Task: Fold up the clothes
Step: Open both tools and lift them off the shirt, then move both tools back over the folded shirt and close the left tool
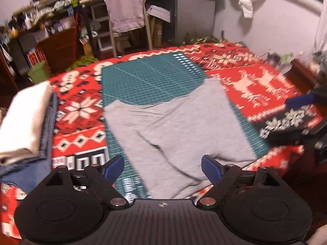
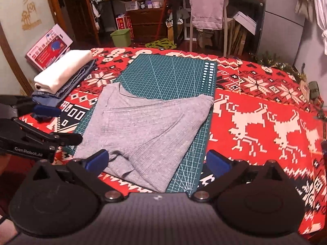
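A grey ribbed garment [image 1: 173, 126] [image 2: 147, 126] lies partly folded and creased on a green cutting mat [image 1: 143, 77] [image 2: 173, 75]. Its near edge hangs over the mat onto the red patterned tablecloth [image 2: 265, 106]. My left gripper [image 1: 162, 168] hovers open over the garment's near end, holding nothing. My right gripper [image 2: 157, 161] is also open and empty, spread across the garment's near corner. In the right wrist view, the left gripper's blue fingertip [image 2: 47, 110] shows at the left edge. The right gripper's blue fingertip [image 1: 300, 100] shows at the right of the left wrist view.
A stack of folded clothes [image 1: 24, 122] [image 2: 63, 71], white on top of blue denim, sits at the table's left side. Beyond the table stand a chair draped with a grey towel [image 2: 206, 8], a green bin [image 2: 120, 37] and cluttered shelves. Tinsel [image 2: 286, 65] lies at the far right.
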The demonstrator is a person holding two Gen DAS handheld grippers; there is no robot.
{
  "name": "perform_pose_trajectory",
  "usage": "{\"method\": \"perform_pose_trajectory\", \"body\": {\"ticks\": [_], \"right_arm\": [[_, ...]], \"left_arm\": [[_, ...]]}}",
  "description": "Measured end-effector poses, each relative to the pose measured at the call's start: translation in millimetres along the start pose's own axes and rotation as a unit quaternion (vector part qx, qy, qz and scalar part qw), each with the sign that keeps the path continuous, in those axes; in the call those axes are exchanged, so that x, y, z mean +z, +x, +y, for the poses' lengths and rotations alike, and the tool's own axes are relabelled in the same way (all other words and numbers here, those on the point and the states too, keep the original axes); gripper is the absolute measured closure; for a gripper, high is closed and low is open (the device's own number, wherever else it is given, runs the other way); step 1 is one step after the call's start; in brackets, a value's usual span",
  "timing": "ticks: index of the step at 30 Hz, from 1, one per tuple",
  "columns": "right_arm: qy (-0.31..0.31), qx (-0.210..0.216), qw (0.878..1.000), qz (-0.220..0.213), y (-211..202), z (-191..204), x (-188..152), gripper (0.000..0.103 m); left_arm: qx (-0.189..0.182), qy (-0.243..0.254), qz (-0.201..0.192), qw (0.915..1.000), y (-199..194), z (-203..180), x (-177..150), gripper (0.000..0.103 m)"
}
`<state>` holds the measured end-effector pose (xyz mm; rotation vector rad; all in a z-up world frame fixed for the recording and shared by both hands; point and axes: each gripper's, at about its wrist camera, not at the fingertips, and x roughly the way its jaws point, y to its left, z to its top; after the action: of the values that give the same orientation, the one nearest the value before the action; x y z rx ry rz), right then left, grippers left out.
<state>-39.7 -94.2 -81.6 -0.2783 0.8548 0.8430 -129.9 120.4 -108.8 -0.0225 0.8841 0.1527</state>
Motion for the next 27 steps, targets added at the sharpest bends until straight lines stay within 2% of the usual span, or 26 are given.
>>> {"method": "perform_pose_trajectory", "body": {"ticks": [3, 8, 10, 12, 13, 16, 19, 23, 24, 25, 26, 27], "right_arm": [[0.008, -0.009, 1.0, 0.008, 2, -2, 7, 0.0], [0.032, -0.031, 0.999, -0.027, -6, -9, 19, 0.0], [0.026, -0.051, 0.997, -0.042, -8, -10, 25, 0.0], [0.005, -0.07, 0.997, -0.044, -6, -10, 31, 0.0], [-0.001, -0.075, 0.996, -0.04, -3, -11, 34, 0.0], [-0.002, -0.074, 0.997, -0.036, 6, -16, 41, 0.0], [0.006, -0.064, 0.997, -0.032, 14, -24, 48, 0.0], [0.022, -0.073, 0.996, -0.038, 27, -37, 60, 0.001], [0.028, -0.067, 0.997, -0.037, 33, -40, 62, 0.001], [0.033, -0.062, 0.997, -0.035, 38, -44, 64, 0.003], [0.039, -0.056, 0.997, -0.033, 43, -47, 67, 0.006], [0.044, -0.052, 0.997, -0.032, 49, -50, 69, 0.015]], "left_arm": [[0.005, 0.007, 0.004, 1.0, 1, 2, 0, 0.02], [-0.015, 0.005, 0.013, 0.9998, 6, 5, 4, 0.02], [-0.003, -0.029, 0.0, 0.9996, 6, 12, 5, 0.02], [-0.007, -0.073, -0.009, 0.9972, 7, 21, 7, 0.02], [-0.023, -0.089, -0.01, 0.9957, 10, 27, 10, 0.02], [-0.04, -0.135, -0.019, 0.9899, 20, 41, 17, 0.02], [-0.045, -0.15, -0.025, 0.9873, 30, 50, 25, 0.021], [-0.075, -0.179, -0.027, 0.9805, 46, 63, 29, 0.038], [-0.08, -0.182, -0.023, 0.9796, 51, 65, 30, 0.048], [-0.085, -0.184, -0.019, 0.9791, 57, 67, 30, 0.054], [-0.087, -0.187, -0.012, 0.9786, 62, 69, 30, 0.067], [-0.088, -0.189, -0.005, 0.978, 67, 71, 31, 0.073]]}}
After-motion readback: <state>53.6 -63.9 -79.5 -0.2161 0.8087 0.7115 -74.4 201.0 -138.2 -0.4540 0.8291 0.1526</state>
